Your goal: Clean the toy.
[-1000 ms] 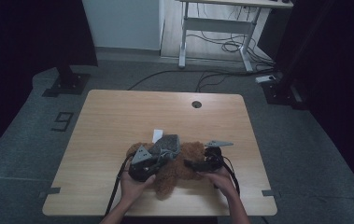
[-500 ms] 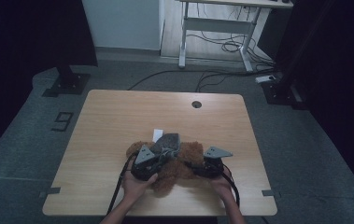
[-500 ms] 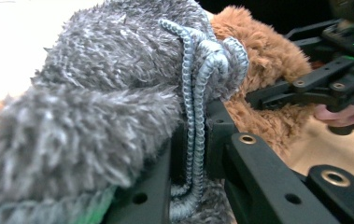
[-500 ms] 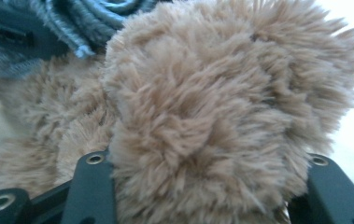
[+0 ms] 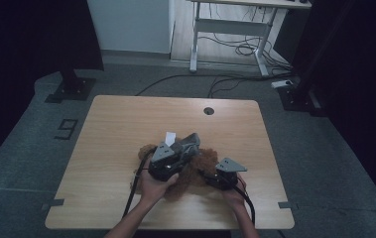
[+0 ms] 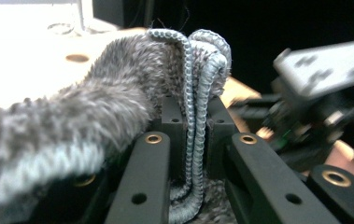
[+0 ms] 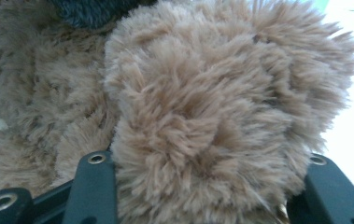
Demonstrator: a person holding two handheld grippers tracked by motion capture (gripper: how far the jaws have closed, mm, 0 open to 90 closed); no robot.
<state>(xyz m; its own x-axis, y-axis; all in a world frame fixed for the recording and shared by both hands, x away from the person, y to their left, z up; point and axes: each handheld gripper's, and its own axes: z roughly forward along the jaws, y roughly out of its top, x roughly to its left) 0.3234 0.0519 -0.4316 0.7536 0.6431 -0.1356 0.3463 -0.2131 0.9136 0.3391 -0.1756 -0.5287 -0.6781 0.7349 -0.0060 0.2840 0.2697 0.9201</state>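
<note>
A: Left gripper [image 5: 175, 153] first. Where did it sit against the brown plush toy [image 5: 195, 171]?

B: Over the toy's left half, toward the table's [image 5: 126, 124] far edge. Its jaws were clenched on a folded edge of the grey knit garment [image 6: 193, 93]; in the left gripper view the ribbed hem stood upright between the pads, running along the jaw line. The left hand [image 5: 153, 183] gripped the tool from the near side, forearm coming up from the near table edge.

A: And right of the toy?

B: The right gripper [image 5: 215, 179] pointed left into the plush. Its jaws had just been closing, and in the right gripper view a rounded fur lump [image 7: 212, 126] sat between them, the fur pressed against both jaws, so grasping the toy.

A: The deciding relation?

B: The garment lay on top of the toy, directly in the left jaws; the right held the toy low at its right end. Probably the left pulls the knit while the right anchors.
</note>
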